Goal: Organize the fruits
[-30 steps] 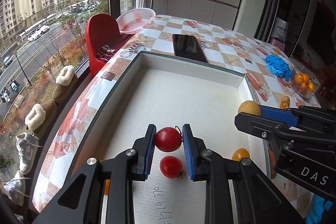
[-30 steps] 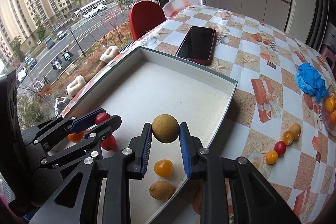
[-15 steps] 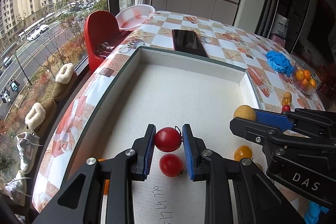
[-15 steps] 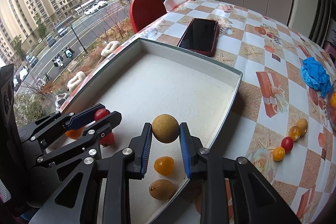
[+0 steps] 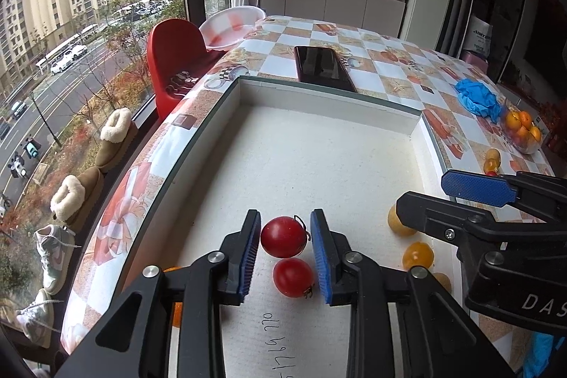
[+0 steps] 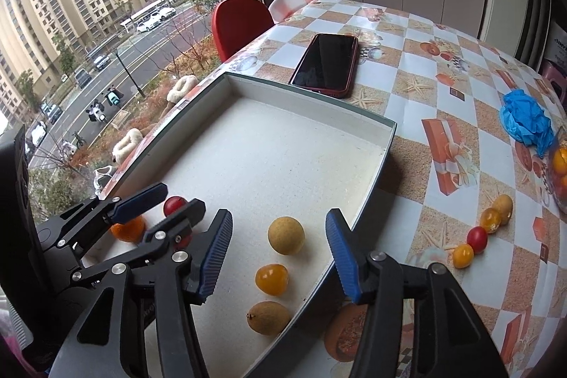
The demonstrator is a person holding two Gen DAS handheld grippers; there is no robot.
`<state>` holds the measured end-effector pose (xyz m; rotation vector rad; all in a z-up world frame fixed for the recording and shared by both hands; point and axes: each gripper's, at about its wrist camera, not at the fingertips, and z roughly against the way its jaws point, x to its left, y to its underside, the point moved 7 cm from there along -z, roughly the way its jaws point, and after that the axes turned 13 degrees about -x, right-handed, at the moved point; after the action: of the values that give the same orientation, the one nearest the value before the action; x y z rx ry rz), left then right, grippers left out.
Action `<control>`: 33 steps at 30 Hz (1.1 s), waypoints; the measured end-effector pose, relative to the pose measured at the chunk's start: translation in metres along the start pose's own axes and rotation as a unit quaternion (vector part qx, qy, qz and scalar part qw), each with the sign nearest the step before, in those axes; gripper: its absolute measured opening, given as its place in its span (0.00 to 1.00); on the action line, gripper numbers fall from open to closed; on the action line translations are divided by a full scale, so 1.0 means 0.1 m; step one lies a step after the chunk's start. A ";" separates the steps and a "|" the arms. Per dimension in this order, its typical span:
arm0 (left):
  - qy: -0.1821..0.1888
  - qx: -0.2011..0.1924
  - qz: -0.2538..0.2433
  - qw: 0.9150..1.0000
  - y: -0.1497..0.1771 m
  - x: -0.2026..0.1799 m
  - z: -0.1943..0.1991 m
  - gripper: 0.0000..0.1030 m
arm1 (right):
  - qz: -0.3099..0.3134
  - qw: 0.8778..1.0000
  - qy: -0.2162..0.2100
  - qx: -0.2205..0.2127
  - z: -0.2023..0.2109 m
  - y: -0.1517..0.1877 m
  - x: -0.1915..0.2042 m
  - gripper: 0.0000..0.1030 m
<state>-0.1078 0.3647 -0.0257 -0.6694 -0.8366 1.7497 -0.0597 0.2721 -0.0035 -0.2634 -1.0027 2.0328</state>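
A white tray [image 5: 329, 101] lies on the checked table. My left gripper [image 5: 285, 250] has let go: a red tomato [image 5: 283, 236] sits between its slightly parted fingers, with a second red tomato [image 5: 293, 277] just behind it. My right gripper [image 6: 278, 252] is open over the tray's near right corner. A tan longan [image 6: 286, 235] rests on the tray floor between its fingers. A yellow tomato [image 6: 271, 278] and another longan [image 6: 268, 317] lie closer to me. An orange fruit [image 6: 127, 229] sits under the left gripper.
Several small fruits [image 6: 483, 232] lie in a line on the table right of the tray. A dark phone [image 6: 326, 62] lies beyond the tray. A blue glove [image 6: 526, 121] and a bowl of oranges [image 5: 521, 131] are at far right. A red chair [image 5: 173, 59] stands by the window.
My right gripper has opened wide and the longan it held now rests on the tray floor. My left gripper's fingers have parted a little from the red tomato.
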 end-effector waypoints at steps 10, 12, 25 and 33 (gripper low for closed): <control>-0.020 -0.029 -0.003 0.999 -0.07 0.03 0.08 0.82 | -0.019 1.000 0.001 -0.003 0.07 -0.01 -0.14 0.78; -0.022 -0.026 -0.003 0.999 -0.06 0.04 0.08 0.82 | -0.027 1.000 0.002 -0.002 0.09 -0.01 -0.19 0.79; -0.028 -0.012 -0.015 0.999 -0.05 -0.09 0.06 0.82 | -0.075 0.996 0.037 -0.014 0.28 0.06 -0.72 0.91; -0.004 -0.014 -0.034 0.999 -0.10 -0.44 0.14 0.82 | -0.126 0.986 0.105 -0.030 0.55 0.21 -1.46 1.00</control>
<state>-0.0993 0.3217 -0.0072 -0.6466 -0.8813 1.6828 -0.0080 0.1233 -0.0068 -0.3552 -0.9168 1.7100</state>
